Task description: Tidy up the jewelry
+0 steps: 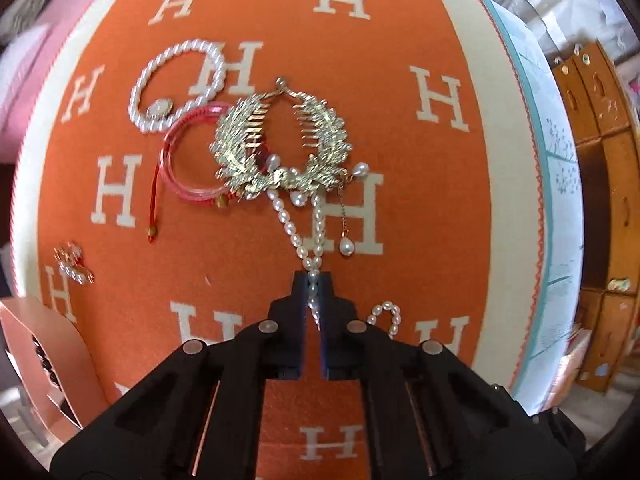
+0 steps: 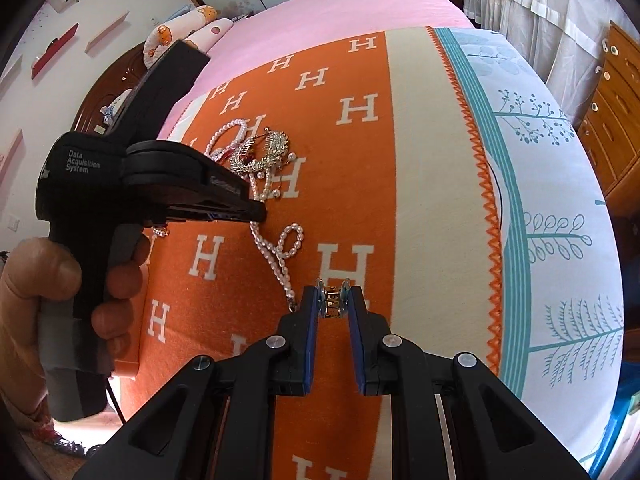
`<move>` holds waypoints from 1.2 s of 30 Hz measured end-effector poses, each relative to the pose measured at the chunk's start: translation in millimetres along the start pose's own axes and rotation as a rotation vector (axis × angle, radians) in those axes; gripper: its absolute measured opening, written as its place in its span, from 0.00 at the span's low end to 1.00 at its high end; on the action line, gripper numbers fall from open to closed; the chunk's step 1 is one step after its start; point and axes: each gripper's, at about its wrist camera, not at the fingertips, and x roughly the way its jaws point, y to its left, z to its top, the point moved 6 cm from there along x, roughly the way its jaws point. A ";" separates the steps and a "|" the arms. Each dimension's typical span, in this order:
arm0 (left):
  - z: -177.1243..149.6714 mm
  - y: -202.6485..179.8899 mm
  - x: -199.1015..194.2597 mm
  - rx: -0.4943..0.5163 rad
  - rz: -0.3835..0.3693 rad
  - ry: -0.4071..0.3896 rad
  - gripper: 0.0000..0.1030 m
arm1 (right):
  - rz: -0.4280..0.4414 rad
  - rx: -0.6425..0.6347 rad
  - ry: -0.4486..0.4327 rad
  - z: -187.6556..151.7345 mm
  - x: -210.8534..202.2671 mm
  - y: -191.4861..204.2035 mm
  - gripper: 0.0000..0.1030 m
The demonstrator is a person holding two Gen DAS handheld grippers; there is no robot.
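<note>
The left hand-held gripper (image 1: 313, 280) is clamped on the pearl necklace (image 1: 308, 240), which trails from the gold leaf hair comb (image 1: 280, 148) across the orange blanket (image 1: 400, 160) on the bed. Beside the comb lie a red bangle (image 1: 176, 160) and a twisted pearl bracelet (image 1: 176, 84). The right hand-held gripper (image 2: 332, 300), nearer than the comb, pinches a small gold clasp piece (image 2: 333, 300).

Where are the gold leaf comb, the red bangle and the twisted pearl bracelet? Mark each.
gold leaf comb (image 1: 240, 136), left wrist view, its left leaf.
red bangle (image 1: 170, 168), left wrist view, left rim.
twisted pearl bracelet (image 1: 160, 60), left wrist view, upper-left arc.
</note>
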 end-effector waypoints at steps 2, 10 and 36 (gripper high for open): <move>-2.6 8.1 -6.0 -0.038 -0.016 -0.008 0.02 | 0.006 -0.011 -0.002 2.5 -3.5 -0.5 0.14; -21.3 32.8 -80.4 -0.089 -0.058 -0.127 0.02 | 0.045 -0.085 -0.030 19.5 -25.5 16.8 0.14; -159.2 209.3 -336.6 -0.084 -0.073 -0.510 0.03 | 0.142 -0.488 -0.170 27.8 -102.2 252.9 0.14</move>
